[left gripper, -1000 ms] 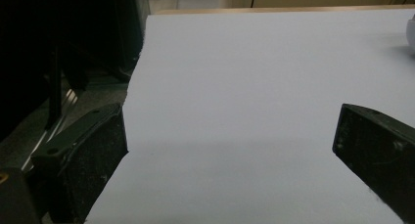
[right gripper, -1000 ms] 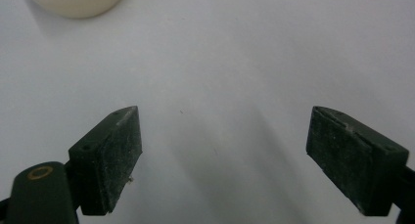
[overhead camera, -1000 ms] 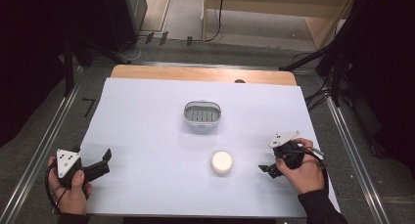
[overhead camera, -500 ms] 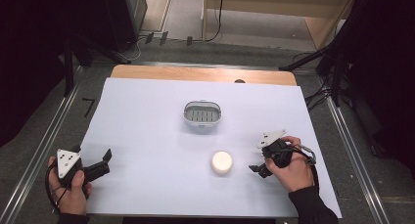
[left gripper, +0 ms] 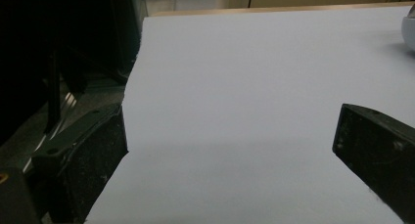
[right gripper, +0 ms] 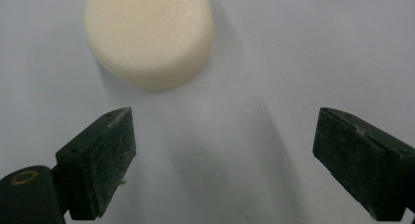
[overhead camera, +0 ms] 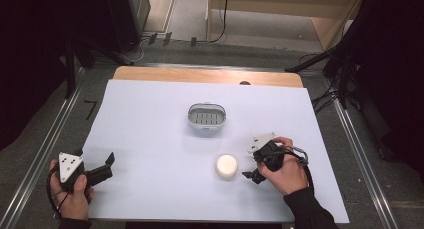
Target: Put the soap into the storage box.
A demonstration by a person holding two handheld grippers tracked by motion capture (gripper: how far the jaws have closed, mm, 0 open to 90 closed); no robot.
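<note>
Soap puck [right gripper: 149, 35] lies on the worktop [right gripper: 254, 62] just ahead of my right gripper [right gripper: 222, 160], nearer its left jaw; those jaws have just been opening, nothing between them.

We see a white sheet [overhead camera: 150, 134] spread over the table [overhead camera: 200, 75], whose bare wooden strip shows along the far edge. A grey tray [overhead camera: 206, 118] with slots in its floor sits near the sheet's middle. Beyond the table, cables [overhead camera: 220, 24] run over the floor, and a wooden cabinet [overhead camera: 280, 9] stands at the back.
</note>
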